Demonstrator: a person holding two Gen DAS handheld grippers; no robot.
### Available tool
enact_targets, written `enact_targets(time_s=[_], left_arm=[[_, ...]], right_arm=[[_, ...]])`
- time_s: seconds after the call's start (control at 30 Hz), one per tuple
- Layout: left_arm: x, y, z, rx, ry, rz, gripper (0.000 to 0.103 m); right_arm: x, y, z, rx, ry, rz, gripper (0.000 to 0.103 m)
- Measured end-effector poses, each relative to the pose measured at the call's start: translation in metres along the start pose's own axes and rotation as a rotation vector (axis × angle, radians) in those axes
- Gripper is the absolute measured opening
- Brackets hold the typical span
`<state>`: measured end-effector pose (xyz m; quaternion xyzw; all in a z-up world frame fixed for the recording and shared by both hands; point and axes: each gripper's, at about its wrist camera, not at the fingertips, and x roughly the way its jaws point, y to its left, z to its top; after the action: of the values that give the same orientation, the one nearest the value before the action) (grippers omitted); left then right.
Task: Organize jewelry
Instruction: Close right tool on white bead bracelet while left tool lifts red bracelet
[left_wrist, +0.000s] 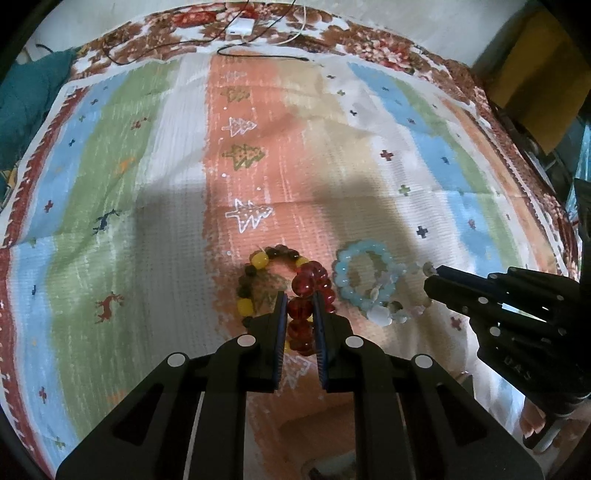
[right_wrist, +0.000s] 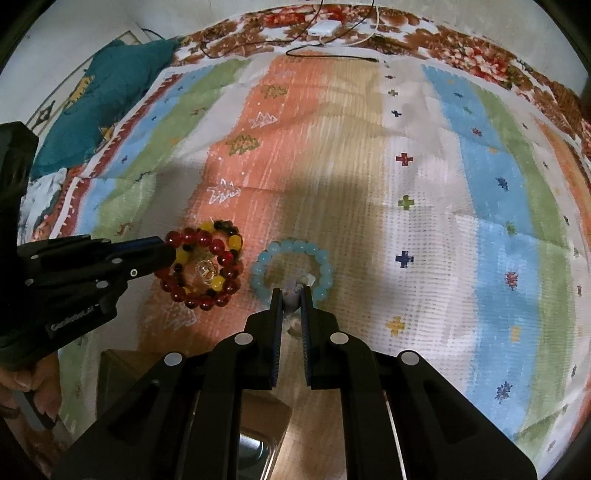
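Observation:
My left gripper (left_wrist: 300, 303) is shut on a red bead bracelet (left_wrist: 308, 284), also seen in the right wrist view (right_wrist: 201, 271). Under it lies a yellow-and-brown bead bracelet (left_wrist: 255, 275) on the striped cloth. A light blue bead bracelet (left_wrist: 356, 273) lies to the right, also in the right wrist view (right_wrist: 291, 258). My right gripper (right_wrist: 291, 291) is shut on a pale clear-and-white bead bracelet (right_wrist: 295, 291), which shows in the left wrist view (left_wrist: 391, 310) beside the blue one.
A striped patterned cloth (left_wrist: 166, 166) covers the bed. A white charger (left_wrist: 240, 27) with cables lies at the far edge. A teal pillow (right_wrist: 103, 103) is at far left. A brown box with a metal tray (right_wrist: 258, 443) sits below my right gripper.

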<state>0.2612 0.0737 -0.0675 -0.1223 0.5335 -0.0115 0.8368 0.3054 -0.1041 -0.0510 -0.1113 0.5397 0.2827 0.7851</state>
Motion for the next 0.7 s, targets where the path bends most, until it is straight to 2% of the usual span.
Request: enact_targets(time_s=[0.7], left_arm=[[-0.041,-0.009,-0.009,0.001,-0.074,0.010,0.013]], right_arm=[[-0.033,0.009,-0.012,-0.014,-0.068,0.004,0.011]])
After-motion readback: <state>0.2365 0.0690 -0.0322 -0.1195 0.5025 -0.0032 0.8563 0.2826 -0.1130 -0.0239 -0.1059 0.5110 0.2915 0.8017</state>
